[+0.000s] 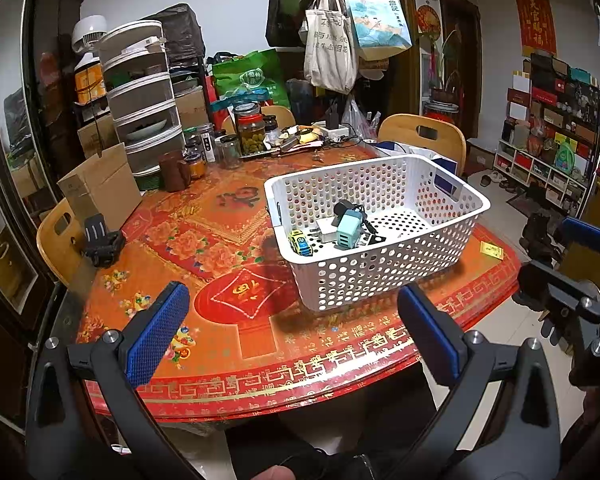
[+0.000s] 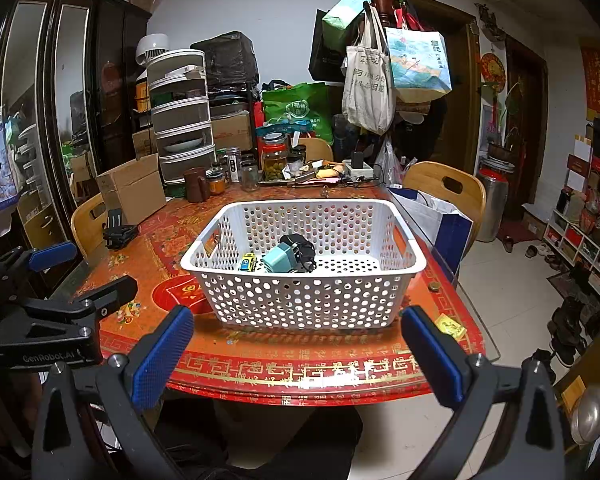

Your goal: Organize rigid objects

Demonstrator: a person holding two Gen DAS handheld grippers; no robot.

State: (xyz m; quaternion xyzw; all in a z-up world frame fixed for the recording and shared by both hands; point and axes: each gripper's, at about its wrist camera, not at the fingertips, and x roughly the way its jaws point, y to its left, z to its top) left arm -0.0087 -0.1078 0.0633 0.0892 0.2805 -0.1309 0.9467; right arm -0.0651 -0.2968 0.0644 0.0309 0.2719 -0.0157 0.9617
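A white perforated basket [image 1: 384, 280] [image 2: 300, 300] stands on the red patterned table [image 1: 228, 344] [image 2: 284, 372]. In it lie a small yellow toy car [image 1: 300, 242] [image 2: 247, 262], a teal charger block [image 1: 348, 232] [image 2: 278, 259], a black adapter with cord [image 1: 346, 208] [image 2: 300, 248] and a white flat piece [image 1: 327, 227]. My left gripper [image 1: 292, 332] is open and empty, held back over the table's near edge. My right gripper [image 2: 298, 356] is open and empty, in front of the basket; it also shows in the left wrist view [image 1: 568, 272].
A black clip-like gadget [image 1: 102, 240] [image 2: 118, 232] and a cardboard box [image 1: 100, 188] [image 2: 134, 188] sit at the table's left. Jars, a brown mug [image 1: 174, 170] and clutter fill the far side. A yellow packet [image 1: 491, 250] [image 2: 450, 326] and a coin [image 2: 433, 287] lie right of the basket. Wooden chairs surround the table.
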